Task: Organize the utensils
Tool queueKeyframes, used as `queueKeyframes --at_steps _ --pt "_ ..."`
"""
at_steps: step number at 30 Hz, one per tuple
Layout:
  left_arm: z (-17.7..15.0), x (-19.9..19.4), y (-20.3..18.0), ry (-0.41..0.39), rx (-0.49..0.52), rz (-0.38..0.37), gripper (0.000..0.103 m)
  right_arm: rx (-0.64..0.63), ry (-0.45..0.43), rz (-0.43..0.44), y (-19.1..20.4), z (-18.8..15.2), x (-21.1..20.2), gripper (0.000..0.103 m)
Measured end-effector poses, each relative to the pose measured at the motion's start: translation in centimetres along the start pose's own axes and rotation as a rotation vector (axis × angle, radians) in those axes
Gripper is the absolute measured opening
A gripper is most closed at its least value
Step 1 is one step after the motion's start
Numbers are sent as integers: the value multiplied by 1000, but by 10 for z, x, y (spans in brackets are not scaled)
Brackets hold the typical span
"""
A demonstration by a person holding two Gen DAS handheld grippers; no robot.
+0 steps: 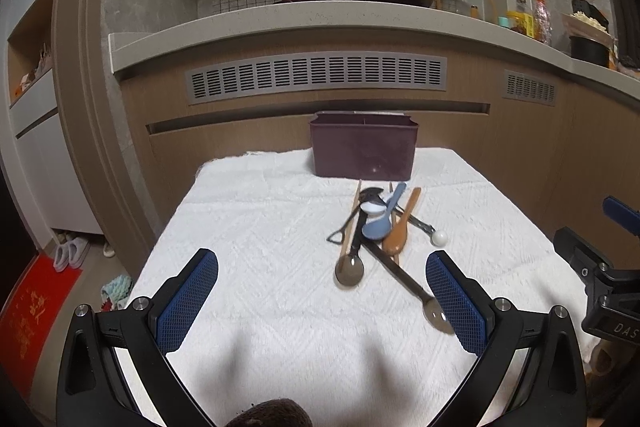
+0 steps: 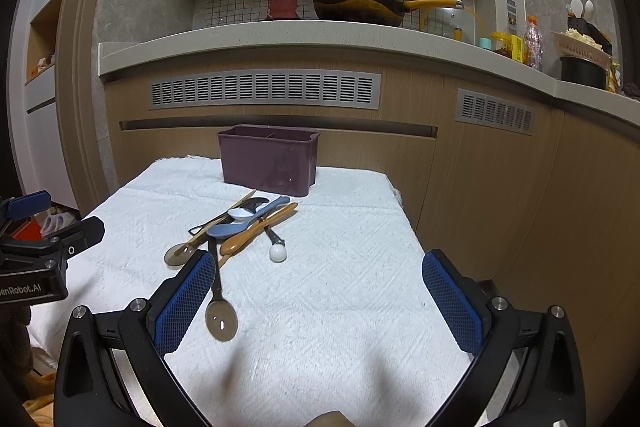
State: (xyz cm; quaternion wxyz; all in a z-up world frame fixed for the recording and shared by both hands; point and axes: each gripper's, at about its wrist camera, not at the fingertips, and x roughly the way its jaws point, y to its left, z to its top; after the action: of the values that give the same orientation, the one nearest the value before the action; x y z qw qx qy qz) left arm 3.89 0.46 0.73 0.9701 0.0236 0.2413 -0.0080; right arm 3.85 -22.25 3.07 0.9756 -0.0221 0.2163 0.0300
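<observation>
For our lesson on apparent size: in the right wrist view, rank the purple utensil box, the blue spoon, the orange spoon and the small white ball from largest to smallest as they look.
1. Purple utensil box
2. Blue spoon and orange spoon: too alike in length to rank
3. Small white ball

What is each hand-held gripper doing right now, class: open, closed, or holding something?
Left hand-held gripper: open, holding nothing.
Right hand-held gripper: open, holding nothing.

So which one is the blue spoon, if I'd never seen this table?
Find the dark purple box at the back of the white cloth. Just in front lies a heap of utensils; the blue spoon rests on top, beside an orange-brown one. It is the only pale blue piece there.
</observation>
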Motion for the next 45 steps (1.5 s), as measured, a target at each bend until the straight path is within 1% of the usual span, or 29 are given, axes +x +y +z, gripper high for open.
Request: queueKeyframes --at_steps 2,4,7,9,14,17,19,23,25,26,27,28,29,30,31,32,33,34,36,37,39,41,45 --pt "10 12 1 -4 15 7 103 -6 -11 -4 -3 11 10 103" --pt "19 26 3 9 18 -12 103 -13 -14 -7 -5 20 21 103" --pt "30 54 4 73 30 -88 103 -34 1 -2 -6 32 43 103" --pt "36 73 1 107 59 -136 103 -55 14 0 -2 36 60 103" --pt "43 121 -5 155 140 -152 103 -146 88 27 16 37 113 103" --pt "47 155 -8 225 163 -200 103 -195 158 63 24 40 150 103" --pt "48 174 -13 255 188 -251 103 -193 179 69 23 42 166 103" --pt "48 195 -27 230 271 -274 103 -187 190 53 15 46 194 102" --pt "48 204 -33 237 293 -315 103 -201 201 47 14 45 205 101" --pt "48 208 -35 244 293 -338 103 -205 210 48 12 44 211 97" --pt "50 213 -36 250 287 -350 103 -202 228 53 12 43 218 91" --pt "50 216 -34 253 275 -354 103 -189 255 68 11 43 224 88" --pt "51 218 -31 253 264 -343 103 -157 305 104 11 42 234 82" --pt "51 220 -27 250 257 -311 103 -136 336 130 12 40 239 74" --pt "52 222 -21 244 250 -264 103 -104 386 175 14 38 247 69" --pt "53 222 -13 234 238 -216 103 -87 419 206 18 36 253 62" --pt "54 221 -5 229 225 -172 103 -84 427 212 21 34 255 58" --pt "56 221 5 227 209 -107 103 -89 431 212 27 31 256 57" --pt "61 220 27 230 165 -5 103 -113 429 213 37 27 255 57" --pt "64 219 37 228 137 13 103 -132 435 215 43 26 255 57" --pt "66 215 57 219 68 9 103 -144 448 222 51 25 258 57" --pt "67 212 71 210 12 -15 103 -141 468 223 59 26 265 57" --pt "62 210 82 201 -25 -60 103 -136 502 206 71 29 279 57"
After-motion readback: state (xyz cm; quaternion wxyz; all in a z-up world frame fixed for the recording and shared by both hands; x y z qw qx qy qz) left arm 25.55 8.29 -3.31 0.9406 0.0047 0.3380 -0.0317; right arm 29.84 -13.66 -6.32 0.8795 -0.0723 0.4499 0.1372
